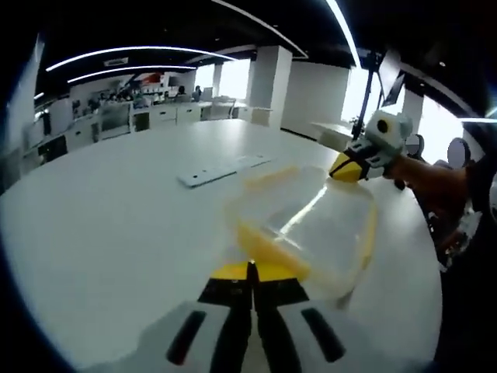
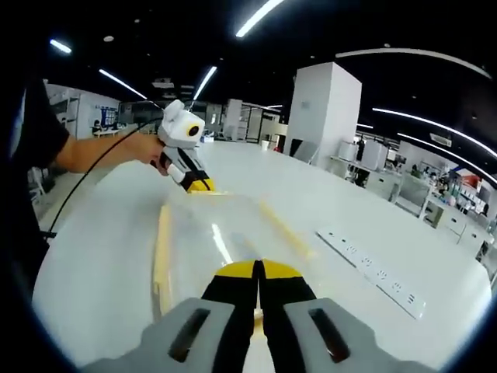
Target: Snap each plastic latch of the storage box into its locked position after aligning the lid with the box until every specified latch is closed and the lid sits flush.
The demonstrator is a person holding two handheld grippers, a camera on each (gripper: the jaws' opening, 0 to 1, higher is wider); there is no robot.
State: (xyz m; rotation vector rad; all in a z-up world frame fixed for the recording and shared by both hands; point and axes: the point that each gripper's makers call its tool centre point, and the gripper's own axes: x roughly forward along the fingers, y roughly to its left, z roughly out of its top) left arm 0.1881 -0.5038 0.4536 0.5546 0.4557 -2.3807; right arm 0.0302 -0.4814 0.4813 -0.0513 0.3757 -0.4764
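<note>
A clear plastic storage box (image 1: 314,221) with its lid on and yellow latches lies on the white table (image 1: 116,225). My left gripper (image 1: 250,266) is shut, its yellow tips pressed against the near yellow latch (image 1: 268,250). My right gripper (image 1: 345,168) comes in from the right, shut, with its tips on the box's far edge. In the right gripper view the box (image 2: 221,237) lies ahead with yellow latches along its left side (image 2: 161,249) and right side (image 2: 283,229). My right gripper (image 2: 258,266) is shut at its near edge, and the left gripper (image 2: 196,183) touches the far end.
A white power strip (image 1: 225,169) lies on the table beyond the box, also seen as the power strip (image 2: 373,273) to the right. A person's arm (image 2: 101,151) and dark sleeve hold the left gripper. Desks and a white pillar (image 2: 326,109) stand far behind.
</note>
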